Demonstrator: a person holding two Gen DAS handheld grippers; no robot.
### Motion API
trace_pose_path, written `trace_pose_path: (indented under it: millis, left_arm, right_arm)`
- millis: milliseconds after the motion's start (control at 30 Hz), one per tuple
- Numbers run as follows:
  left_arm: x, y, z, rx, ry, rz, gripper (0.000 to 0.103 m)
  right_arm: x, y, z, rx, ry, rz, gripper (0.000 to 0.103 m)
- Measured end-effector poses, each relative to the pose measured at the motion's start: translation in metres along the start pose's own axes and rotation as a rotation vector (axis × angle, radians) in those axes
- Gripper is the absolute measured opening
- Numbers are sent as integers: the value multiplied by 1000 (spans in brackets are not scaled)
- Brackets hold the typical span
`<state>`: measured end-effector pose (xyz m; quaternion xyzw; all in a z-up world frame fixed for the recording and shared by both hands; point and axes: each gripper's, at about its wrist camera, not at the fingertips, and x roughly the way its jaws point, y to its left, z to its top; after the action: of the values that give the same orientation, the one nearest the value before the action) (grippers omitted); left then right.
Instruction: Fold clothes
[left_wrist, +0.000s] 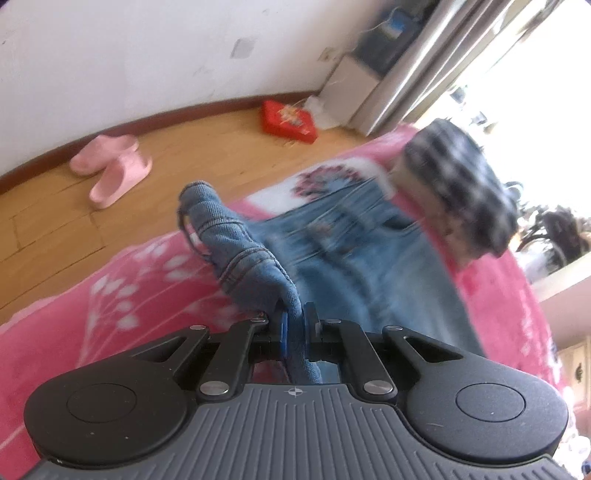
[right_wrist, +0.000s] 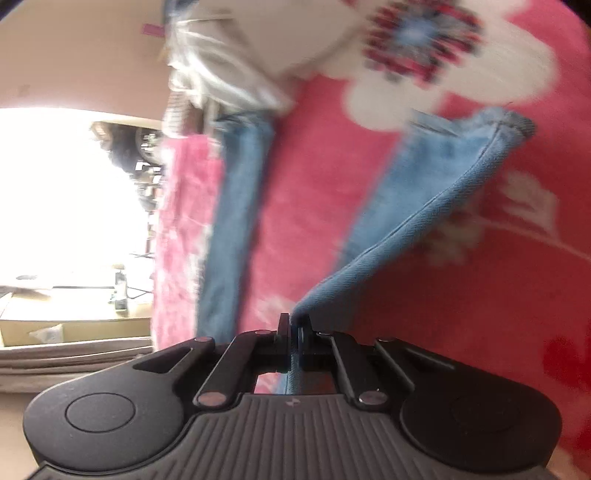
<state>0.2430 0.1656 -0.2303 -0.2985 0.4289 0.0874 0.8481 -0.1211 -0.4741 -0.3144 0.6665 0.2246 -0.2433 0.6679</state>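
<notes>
Where tongs (left_wrist: 294, 321) pinch, blue jeans (left_wrist: 354, 236) bunch.

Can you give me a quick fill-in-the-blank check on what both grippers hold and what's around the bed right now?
1. The left gripper is shut on the ____ jeans.
2. The jeans lie on a ____ floral blanket.
3. The right gripper pinches a jeans ____.
4. A pair of pink ____ sits on the wooden floor.

Missing words: blue; pink; leg; slippers

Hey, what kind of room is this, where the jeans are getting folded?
Most likely a bedroom at home: the jeans lie on a pink flowered blanket that looks like bedding, pink slippers sit on the wood floor, and a curtain hangs by a bright window.
</notes>
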Motion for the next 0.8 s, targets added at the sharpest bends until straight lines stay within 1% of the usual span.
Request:
trace_pose_path:
  millis: [200, 433, 533, 633, 700, 800]
  left_arm:
    - [14, -42, 13, 7, -46, -67, 5]
    - [42, -83, 23, 11, -75, -93, 5]
    - [56, -103, 30, 39, -90, -104, 5]
    - [74, -122, 36, 57, -88, -102, 5]
    - [90, -131, 38, 58, -75, -80, 5]
    - [115, -144, 38, 95, -49, -38, 5]
  right_arm:
    - [24, 54, 28, -69, -33, 37, 4]
    - [64, 106, 53, -97, -70, 55, 4]
    - [81, 125, 62, -108, -75, 56, 4]
    - [103, 141, 73, -97, -74, 44, 4]
    - [118, 146, 79, -91, -67, 23, 4]
    - [147, 148, 91, -51, -44, -32, 4]
